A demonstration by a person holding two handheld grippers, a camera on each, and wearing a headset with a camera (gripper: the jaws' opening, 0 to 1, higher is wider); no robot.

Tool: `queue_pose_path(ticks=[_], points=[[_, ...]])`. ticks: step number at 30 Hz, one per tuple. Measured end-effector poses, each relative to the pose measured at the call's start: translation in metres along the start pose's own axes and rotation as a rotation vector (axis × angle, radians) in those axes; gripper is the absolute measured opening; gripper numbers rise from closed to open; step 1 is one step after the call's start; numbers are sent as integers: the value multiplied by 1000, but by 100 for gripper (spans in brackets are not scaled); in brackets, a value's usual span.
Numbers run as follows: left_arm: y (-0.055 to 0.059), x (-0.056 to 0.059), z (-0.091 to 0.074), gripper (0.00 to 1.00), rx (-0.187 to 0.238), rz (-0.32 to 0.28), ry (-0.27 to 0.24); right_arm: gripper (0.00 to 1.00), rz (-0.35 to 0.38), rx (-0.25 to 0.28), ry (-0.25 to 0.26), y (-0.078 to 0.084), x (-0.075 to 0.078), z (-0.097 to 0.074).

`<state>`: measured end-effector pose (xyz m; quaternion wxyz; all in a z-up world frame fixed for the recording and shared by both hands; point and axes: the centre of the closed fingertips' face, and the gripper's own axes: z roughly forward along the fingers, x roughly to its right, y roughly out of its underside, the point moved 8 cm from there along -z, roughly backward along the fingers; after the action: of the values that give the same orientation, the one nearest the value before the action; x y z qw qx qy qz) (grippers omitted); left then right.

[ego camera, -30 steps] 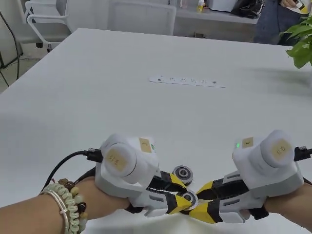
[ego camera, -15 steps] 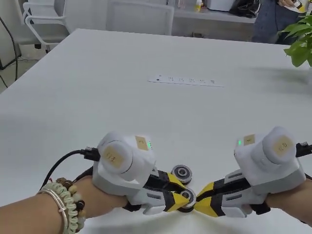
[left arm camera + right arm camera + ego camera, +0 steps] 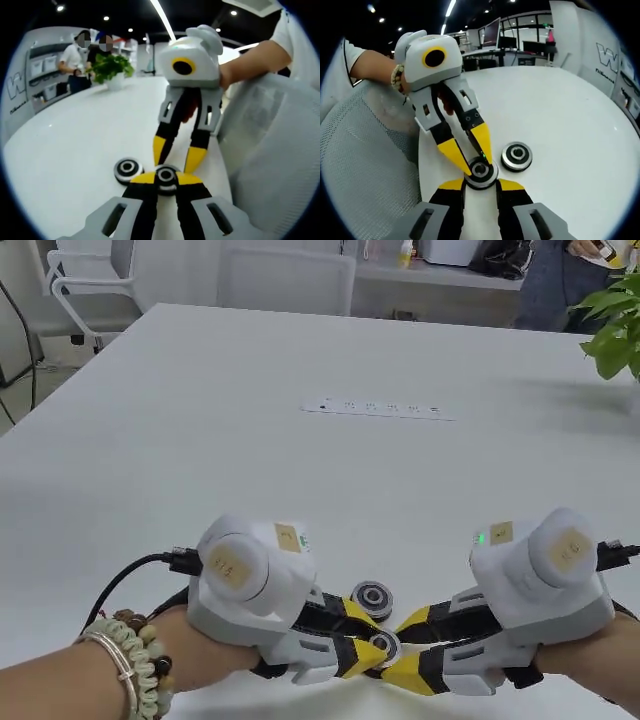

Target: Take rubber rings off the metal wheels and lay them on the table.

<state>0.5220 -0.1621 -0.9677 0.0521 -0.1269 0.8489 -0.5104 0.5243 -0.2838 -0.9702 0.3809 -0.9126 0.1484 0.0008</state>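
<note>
A small metal wheel with a black rubber ring (image 3: 383, 647) is held just above the table near its front edge, between both grippers. My left gripper (image 3: 166, 179) is shut on this wheel (image 3: 166, 176), its yellow tips on either side of the rim. My right gripper (image 3: 481, 184) comes from the opposite side and is shut on the same wheel (image 3: 481, 172). The two grippers' tips nearly touch each other. A second ringed wheel (image 3: 372, 597) lies flat on the table just behind them, also seen as the second wheel (image 3: 128, 170) and the second wheel (image 3: 516, 156).
The white table (image 3: 300, 490) stretches far ahead. A white power strip (image 3: 377, 408) lies flat at mid-table. A green plant (image 3: 612, 325) stands at the far right edge. White chairs (image 3: 90, 280) stand beyond the far left corner.
Both grippers stay on the wheel and have drifted slightly left and closer together. The second wheel has not moved.
</note>
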Motion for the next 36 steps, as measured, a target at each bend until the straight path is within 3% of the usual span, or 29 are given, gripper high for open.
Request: queue_pose_path(ticks=[4, 19, 25, 29, 34, 36], points=[[1, 0, 0, 14, 7, -2, -1, 16, -34, -23, -1, 3, 1, -4], [1, -2, 0, 14, 12, -5, -9, 0, -42, -23, 8, 4, 3, -8], [1, -1, -1, 14, 15, -1, -6, 0, -28, -25, 28, 4, 6, -9], [1, -2, -1, 14, 14, 2, -6, 18, -19, -28, 3, 6, 3, -7], [1, -2, -1, 14, 16, 3, -2, 23, -44, 9, 2, 1, -1, 0], [1, -2, -1, 14, 16, 3, -3, 25, -70, -4, 18, -1, -2, 4]])
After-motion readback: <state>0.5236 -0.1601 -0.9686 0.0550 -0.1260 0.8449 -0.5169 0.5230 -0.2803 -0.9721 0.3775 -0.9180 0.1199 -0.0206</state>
